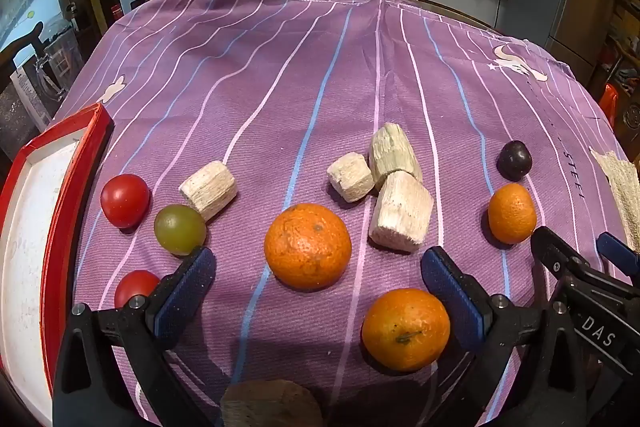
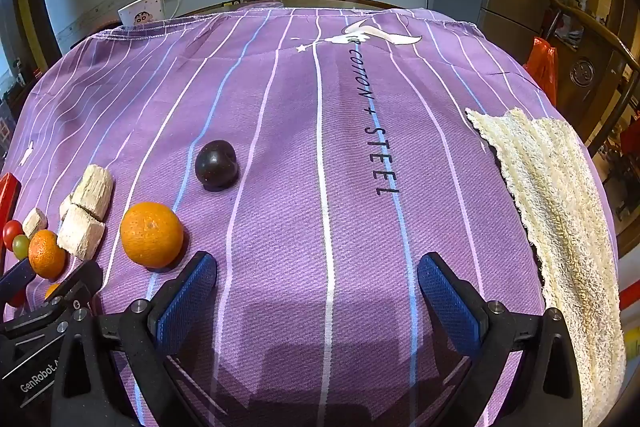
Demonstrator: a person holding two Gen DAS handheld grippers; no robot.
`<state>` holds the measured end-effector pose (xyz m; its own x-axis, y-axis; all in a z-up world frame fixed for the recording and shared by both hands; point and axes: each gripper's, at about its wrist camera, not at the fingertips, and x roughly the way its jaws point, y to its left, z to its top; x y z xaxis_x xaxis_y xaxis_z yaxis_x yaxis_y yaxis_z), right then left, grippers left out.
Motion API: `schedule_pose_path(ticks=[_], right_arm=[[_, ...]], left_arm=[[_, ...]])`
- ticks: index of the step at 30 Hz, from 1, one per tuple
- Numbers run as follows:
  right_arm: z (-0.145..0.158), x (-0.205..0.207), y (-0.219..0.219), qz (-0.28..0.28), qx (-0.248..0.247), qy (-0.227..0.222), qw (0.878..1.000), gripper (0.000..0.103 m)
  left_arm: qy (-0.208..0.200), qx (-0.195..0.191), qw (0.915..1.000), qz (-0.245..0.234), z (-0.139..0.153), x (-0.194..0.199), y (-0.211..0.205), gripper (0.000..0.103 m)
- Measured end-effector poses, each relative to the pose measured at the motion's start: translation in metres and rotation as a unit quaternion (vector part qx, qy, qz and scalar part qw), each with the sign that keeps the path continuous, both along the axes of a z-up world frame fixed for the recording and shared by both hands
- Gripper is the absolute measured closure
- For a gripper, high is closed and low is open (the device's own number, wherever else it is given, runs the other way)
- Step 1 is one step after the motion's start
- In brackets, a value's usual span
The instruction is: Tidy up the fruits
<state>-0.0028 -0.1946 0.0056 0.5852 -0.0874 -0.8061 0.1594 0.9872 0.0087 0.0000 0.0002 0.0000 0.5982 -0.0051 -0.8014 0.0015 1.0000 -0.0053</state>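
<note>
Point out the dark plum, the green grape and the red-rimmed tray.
dark plum (image 2: pixel 216 165): right wrist view, middle of its skin.
green grape (image 1: pixel 180 229): left wrist view, centre of the fruit.
red-rimmed tray (image 1: pixel 86 163): left wrist view, on its red side rim.

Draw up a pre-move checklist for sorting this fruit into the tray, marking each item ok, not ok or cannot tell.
1. Left hand-held gripper open, nothing between its pads: ok.
2. Right hand-held gripper open and free: ok.
3. Red tray within view, bare where seen: ok.
4. Fruit already sorted: not ok; oranges, tomatoes, grape and plum all lie on the cloth.
5. Nearest orange unobstructed: ok.
6. Full tray capacity: cannot tell.
</note>
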Motion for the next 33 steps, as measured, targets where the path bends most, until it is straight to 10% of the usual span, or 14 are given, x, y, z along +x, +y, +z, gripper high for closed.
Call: schedule_pose_path(ticks=[22,33], right_arm=[[0.003,-0.007,0.006,0.014,0.002,0.013,1.000,0.000],[0.018,-0.040,0.016,0.026,-0.025,-0.016,0.999,0.000]], left_arm=[[0.012,0.002,0.9991,-0.040,0.000,-0.004,0.004,0.000],[-0.098,-0.023,0.9945,0.027,0.067,-0.087,0.046,0.000]])
